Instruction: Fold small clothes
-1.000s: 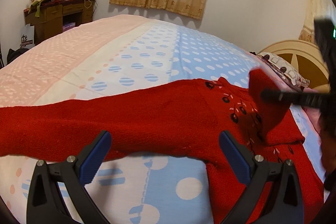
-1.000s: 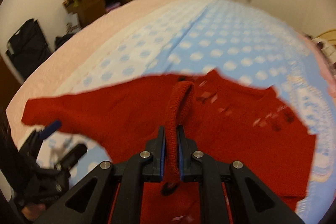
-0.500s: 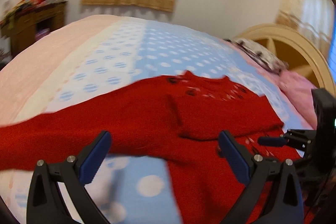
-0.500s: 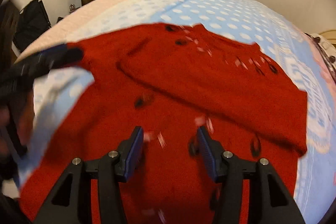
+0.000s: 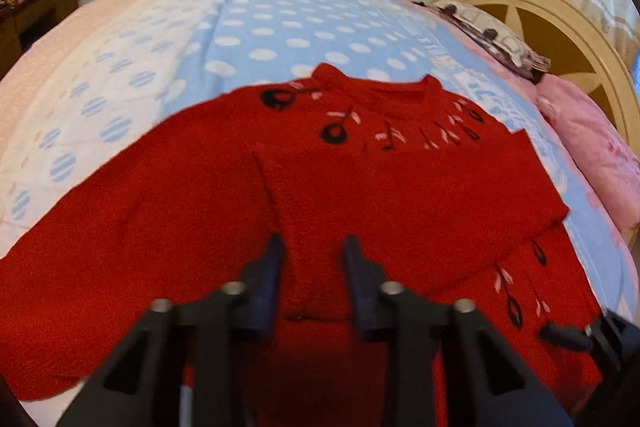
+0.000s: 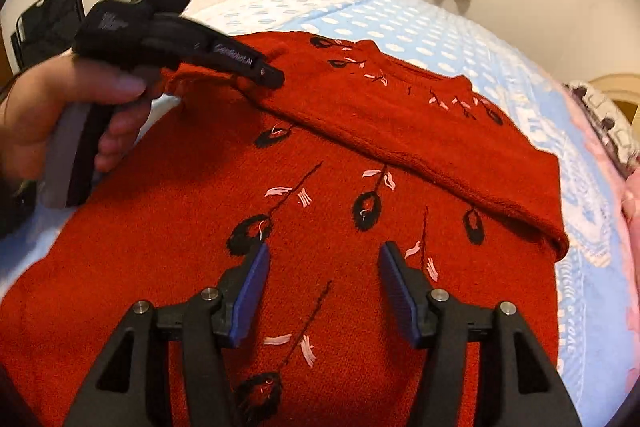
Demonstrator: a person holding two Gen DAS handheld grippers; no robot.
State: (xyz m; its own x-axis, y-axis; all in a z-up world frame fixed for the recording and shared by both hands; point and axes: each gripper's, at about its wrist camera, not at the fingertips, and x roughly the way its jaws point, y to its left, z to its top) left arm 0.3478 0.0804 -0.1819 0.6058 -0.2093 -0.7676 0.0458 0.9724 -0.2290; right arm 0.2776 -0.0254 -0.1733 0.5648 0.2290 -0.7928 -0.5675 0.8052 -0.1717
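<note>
So the red sweater (image 6: 320,187) is lying flat on the bed (image 5: 280,27), neckline at the far end, with its right sleeve (image 5: 400,195) folded across the chest. The left claw (image 5: 313,247) sits low over that sleeve's cuff end, fingers partly apart with the knit between them, not pinched. The right claw (image 6: 324,259) hovers wide open over the near body panel.
</note>
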